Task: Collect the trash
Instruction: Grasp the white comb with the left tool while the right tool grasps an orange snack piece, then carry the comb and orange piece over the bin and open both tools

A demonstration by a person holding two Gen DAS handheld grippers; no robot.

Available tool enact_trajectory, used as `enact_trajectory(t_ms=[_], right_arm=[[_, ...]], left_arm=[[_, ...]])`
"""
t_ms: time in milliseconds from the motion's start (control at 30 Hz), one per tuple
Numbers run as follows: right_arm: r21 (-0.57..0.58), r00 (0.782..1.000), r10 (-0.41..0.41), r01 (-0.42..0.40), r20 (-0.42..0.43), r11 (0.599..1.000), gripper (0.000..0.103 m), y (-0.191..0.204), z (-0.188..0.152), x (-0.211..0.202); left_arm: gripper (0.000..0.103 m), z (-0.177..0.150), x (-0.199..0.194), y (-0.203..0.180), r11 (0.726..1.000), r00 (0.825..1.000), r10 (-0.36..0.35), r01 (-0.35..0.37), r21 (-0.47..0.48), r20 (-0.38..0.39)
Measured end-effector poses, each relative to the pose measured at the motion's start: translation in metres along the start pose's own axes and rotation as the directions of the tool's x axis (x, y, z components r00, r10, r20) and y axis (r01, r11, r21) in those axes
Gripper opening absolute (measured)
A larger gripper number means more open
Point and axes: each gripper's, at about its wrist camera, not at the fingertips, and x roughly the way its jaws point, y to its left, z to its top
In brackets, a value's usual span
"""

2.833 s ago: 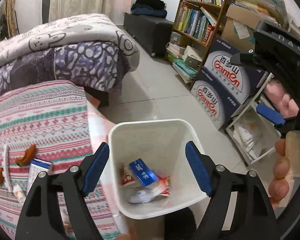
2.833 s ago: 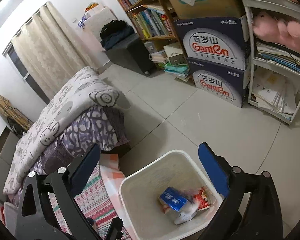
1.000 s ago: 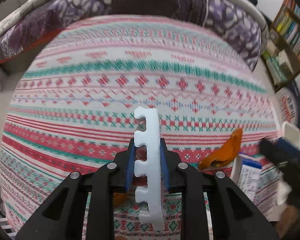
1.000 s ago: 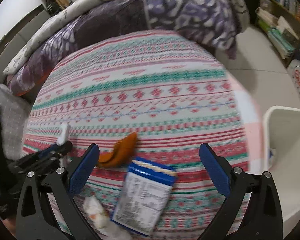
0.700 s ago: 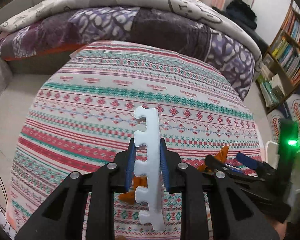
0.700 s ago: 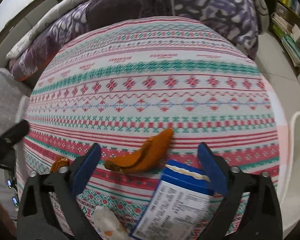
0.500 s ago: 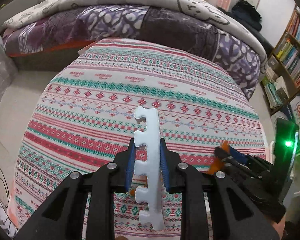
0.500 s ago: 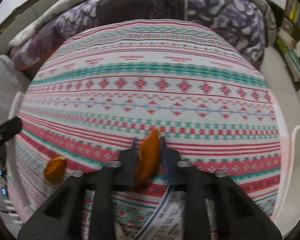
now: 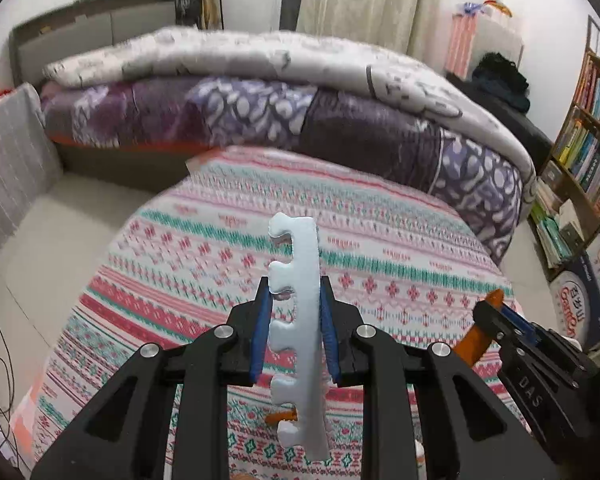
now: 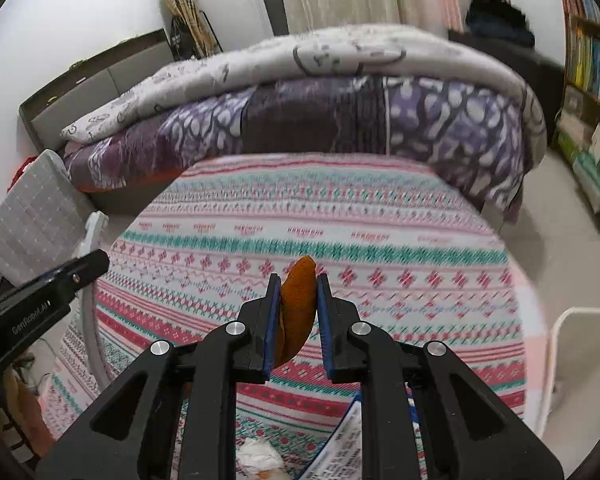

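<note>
My left gripper [image 9: 293, 312] is shut on a white notched foam strip [image 9: 298, 320], held upright above the patterned tablecloth [image 9: 380, 248]. In the right wrist view my right gripper [image 10: 298, 300] is shut on an orange peel [image 10: 296, 312], lifted off the tablecloth [image 10: 380, 240]. The right gripper [image 9: 496, 316] also shows at the right of the left wrist view, with the orange peel [image 9: 474, 346] in it. The left gripper's dark finger [image 10: 60, 280] reaches in at the left edge of the right wrist view. A white bin [image 10: 580, 360] stands at the right.
A second orange peel piece [image 9: 282, 416] lies on the cloth behind the strip. A crumpled tissue [image 10: 260, 460] and a blue-and-white packet [image 10: 340, 448] lie near the bottom. A quilt-covered bed [image 9: 300, 100] is behind the table. Bookshelves [image 9: 588, 140] and cartons [image 9: 592, 300] stand at the right.
My right gripper closed on the orange peel and lifted it off the cloth. Both grippers rose and tilted up, so the bed and wall came into view. The foam strip stayed gripped.
</note>
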Motion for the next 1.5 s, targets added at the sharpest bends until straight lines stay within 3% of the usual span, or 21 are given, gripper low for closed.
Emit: enact_trajectory(t_ms=[200, 667, 1500], right_arm=[[-0.009, 0.999, -0.026, 0.026, 0.044, 1.000, 0.017, -0.008, 0.002, -0.014], [-0.004, 0.994, -0.083, 0.084, 0.077, 0.996, 0.017, -0.037, 0.000, -0.049], [0.138, 0.969, -0.237, 0.225, 0.076, 0.965, 0.017, -0.140, -0.006, -0.112]], left_arm=[[0.024, 0.001, -0.018, -0.015, 0.999, 0.995, 0.045, -0.047, 0.026, 0.086], [0.024, -0.014, -0.032, -0.065, 0.996, 0.993, 0.031, -0.041, 0.084, 0.114], [0.024, -0.044, -0.052, -0.163, 0.969, 0.988, -0.091, 0.059, 0.239, 0.125]])
